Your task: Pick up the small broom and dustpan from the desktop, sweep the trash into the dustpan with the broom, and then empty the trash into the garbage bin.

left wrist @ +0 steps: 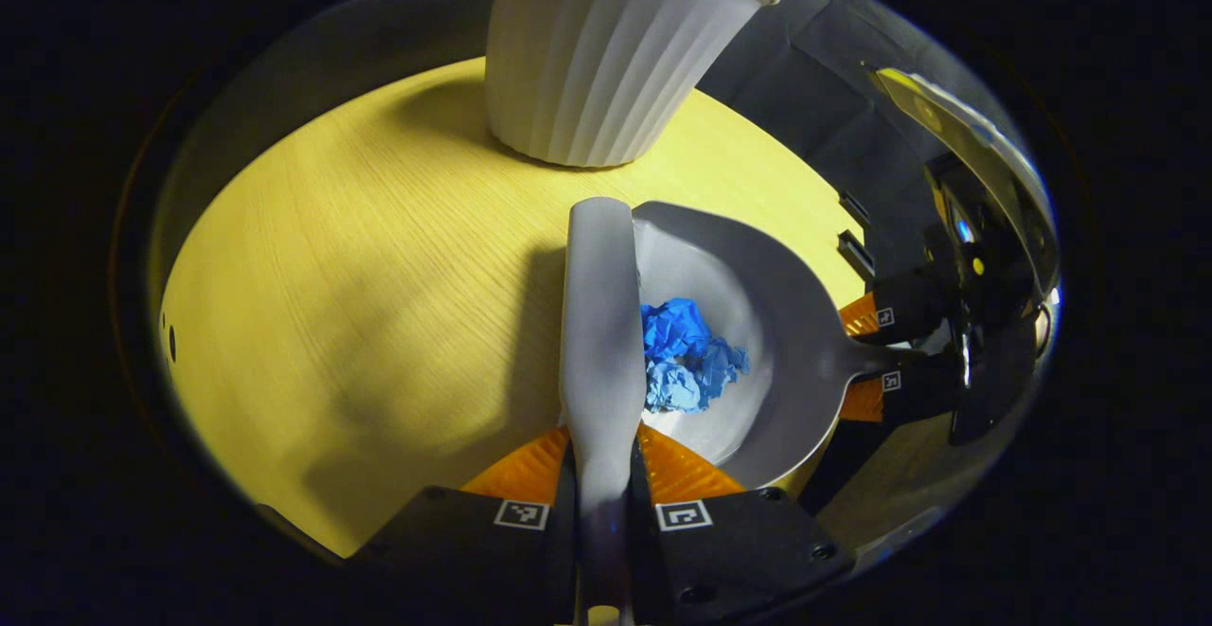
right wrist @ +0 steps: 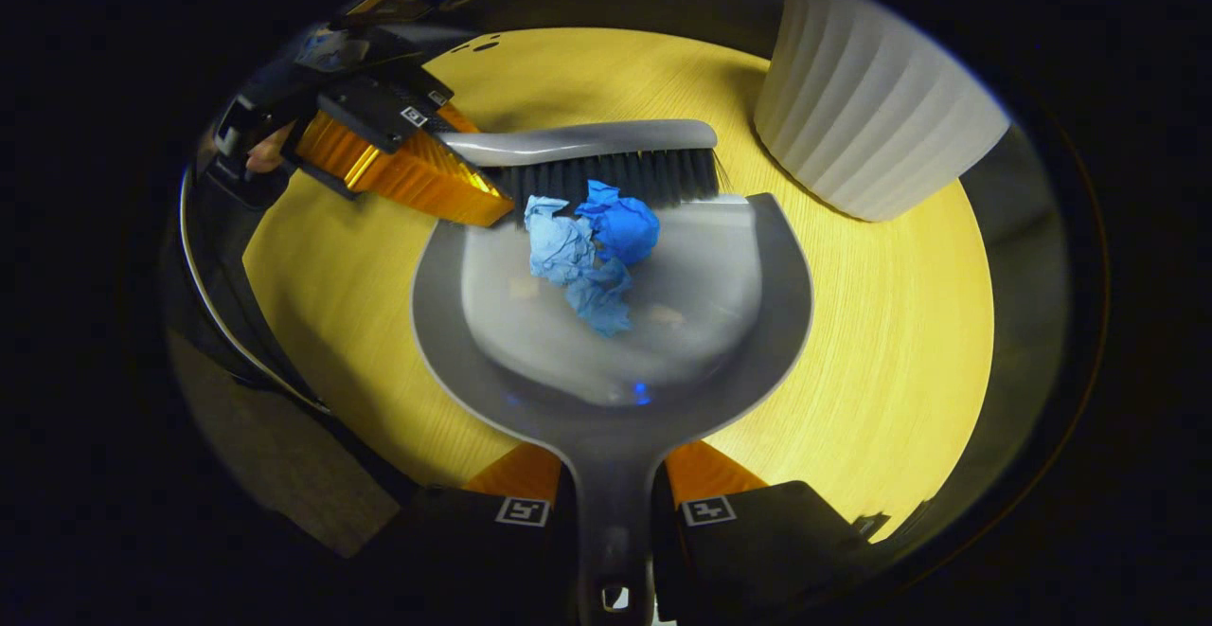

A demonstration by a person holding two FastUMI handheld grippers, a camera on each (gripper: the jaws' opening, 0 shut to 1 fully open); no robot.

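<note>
My left gripper (left wrist: 603, 460) is shut on the handle of the small grey broom (left wrist: 599, 323), which lies across the mouth of the grey dustpan (left wrist: 767, 342). A crumpled blue paper wad (left wrist: 686, 356) sits inside the pan, right against the broom. In the right gripper view, my right gripper (right wrist: 611, 479) is shut on the dustpan's handle; the dustpan (right wrist: 757, 323) rests on the yellow wooden desktop (right wrist: 881, 342), the blue paper wad (right wrist: 592, 247) lies near its front lip, and the broom (right wrist: 606, 157) has its dark bristles behind the wad. The left gripper (right wrist: 407, 157) shows at upper left there.
A white ribbed garbage bin (left wrist: 606, 48) stands on the desktop (left wrist: 360, 257) just beyond the broom's head; in the right gripper view the bin (right wrist: 871, 124) is at upper right, close to the dustpan's far corner. The table's edge curves along the right side.
</note>
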